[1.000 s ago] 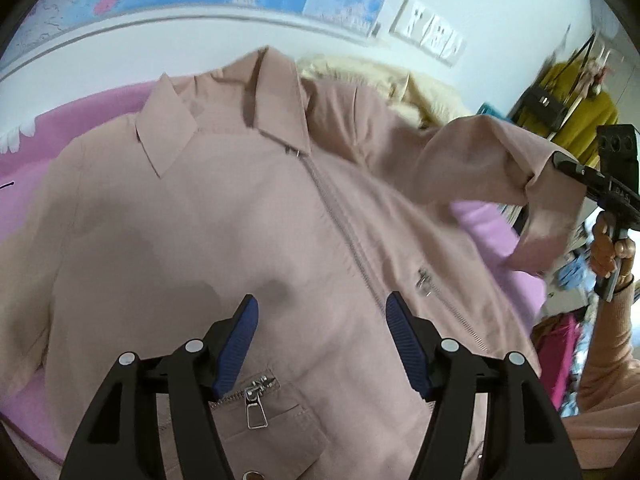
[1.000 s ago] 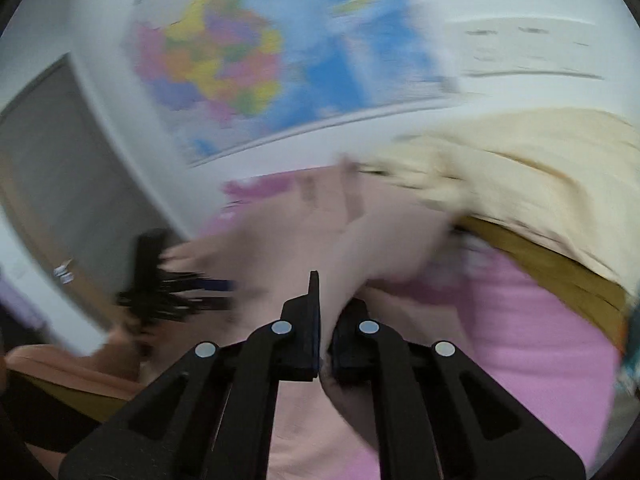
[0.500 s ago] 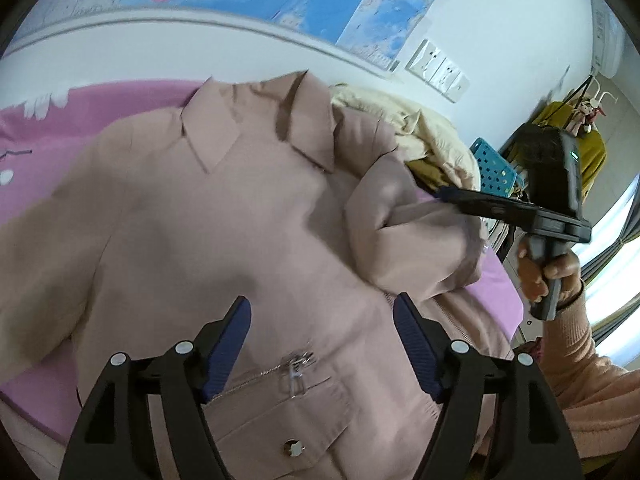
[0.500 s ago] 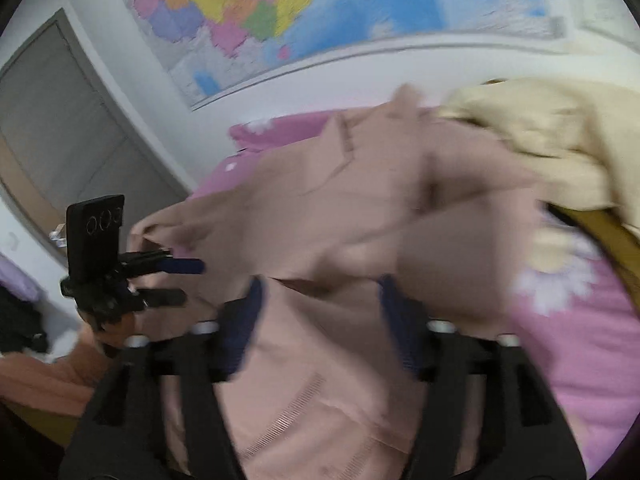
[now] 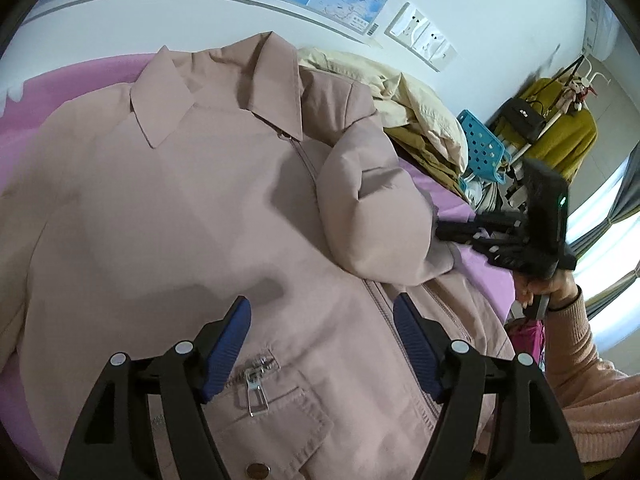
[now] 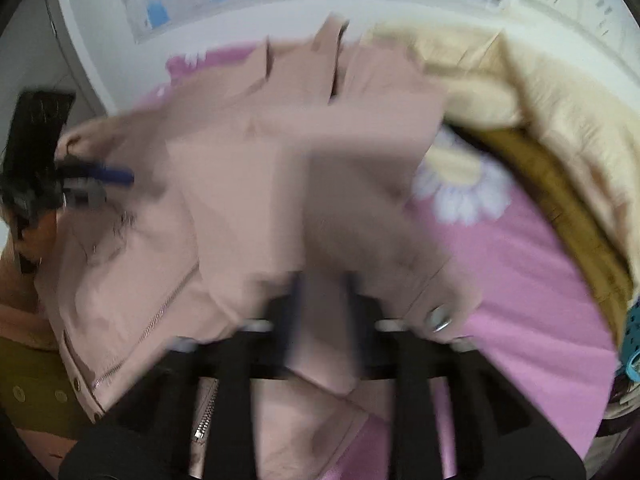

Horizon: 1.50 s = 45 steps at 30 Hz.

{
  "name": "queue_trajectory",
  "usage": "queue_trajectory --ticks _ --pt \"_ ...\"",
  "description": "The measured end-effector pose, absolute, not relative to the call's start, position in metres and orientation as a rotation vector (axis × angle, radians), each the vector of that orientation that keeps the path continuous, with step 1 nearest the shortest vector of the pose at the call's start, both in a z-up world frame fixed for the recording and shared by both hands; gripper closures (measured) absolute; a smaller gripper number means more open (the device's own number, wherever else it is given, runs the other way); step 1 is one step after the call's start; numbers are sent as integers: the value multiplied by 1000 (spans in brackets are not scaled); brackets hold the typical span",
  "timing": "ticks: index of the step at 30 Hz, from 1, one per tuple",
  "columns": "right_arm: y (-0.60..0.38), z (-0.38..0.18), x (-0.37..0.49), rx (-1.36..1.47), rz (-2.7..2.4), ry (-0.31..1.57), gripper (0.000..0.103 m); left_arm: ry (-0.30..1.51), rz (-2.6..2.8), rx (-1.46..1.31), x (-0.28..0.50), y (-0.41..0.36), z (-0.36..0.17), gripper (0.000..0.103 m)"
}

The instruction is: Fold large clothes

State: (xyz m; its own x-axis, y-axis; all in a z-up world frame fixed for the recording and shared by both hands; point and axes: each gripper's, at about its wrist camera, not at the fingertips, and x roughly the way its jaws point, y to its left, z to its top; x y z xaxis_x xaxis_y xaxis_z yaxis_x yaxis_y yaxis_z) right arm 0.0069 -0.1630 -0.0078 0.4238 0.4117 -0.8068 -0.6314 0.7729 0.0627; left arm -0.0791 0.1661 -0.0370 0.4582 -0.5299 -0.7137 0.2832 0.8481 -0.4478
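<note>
Garment: my pink jacket (image 5: 168, 216) lies face up on the pink bed cover (image 5: 64, 84), collar toward the wall-side edge, zip closed.
Sleeve: one sleeve (image 5: 372, 216) is folded in across the chest, cuff near the window-side edge of the bed.
Left gripper (image 5: 322, 336): jaws spread, nothing between them; it hovers over the lower front, above the pocket zip (image 5: 256, 384).
Right gripper (image 6: 320, 316): jaws closing, with sleeve cloth between them; the view is blurred, so I cannot tell whether the pads press yet.
Other clothes: a cream garment (image 5: 400, 92) is heaped beside the jacket's shoulder, toward the wall.
Step in hand: I judge this to be the sleeve fold-in.
Next move: lay the cuff flat on the front, then fold the opposite sleeve (image 5: 16, 240), still lying outward, with my left gripper.
</note>
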Motion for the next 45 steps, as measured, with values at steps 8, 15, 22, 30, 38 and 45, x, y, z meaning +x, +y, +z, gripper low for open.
queue_trajectory --ticks 8,15,22,30,38,45 --pt "-152 -35 45 -313 652 1000 27 989 -489 -290 -85 166 -39 32" --pt "-174 2 24 -215 768 1002 96 998 -481 -283 -92 167 -42 32" --pt "-161 50 -49 52 1071 970 96 949 -514 -304 -82 166 -30 32" --pt "-110 3 -61 73 1186 1150 75 933 -506 -262 -85 165 -17 30" --pt "-177 -4 55 142 708 949 31 1026 -523 -221 -116 156 -48 23" --pt "-171 -58 109 263 701 1045 55 1087 -409 -46 -122 139 -66 44"
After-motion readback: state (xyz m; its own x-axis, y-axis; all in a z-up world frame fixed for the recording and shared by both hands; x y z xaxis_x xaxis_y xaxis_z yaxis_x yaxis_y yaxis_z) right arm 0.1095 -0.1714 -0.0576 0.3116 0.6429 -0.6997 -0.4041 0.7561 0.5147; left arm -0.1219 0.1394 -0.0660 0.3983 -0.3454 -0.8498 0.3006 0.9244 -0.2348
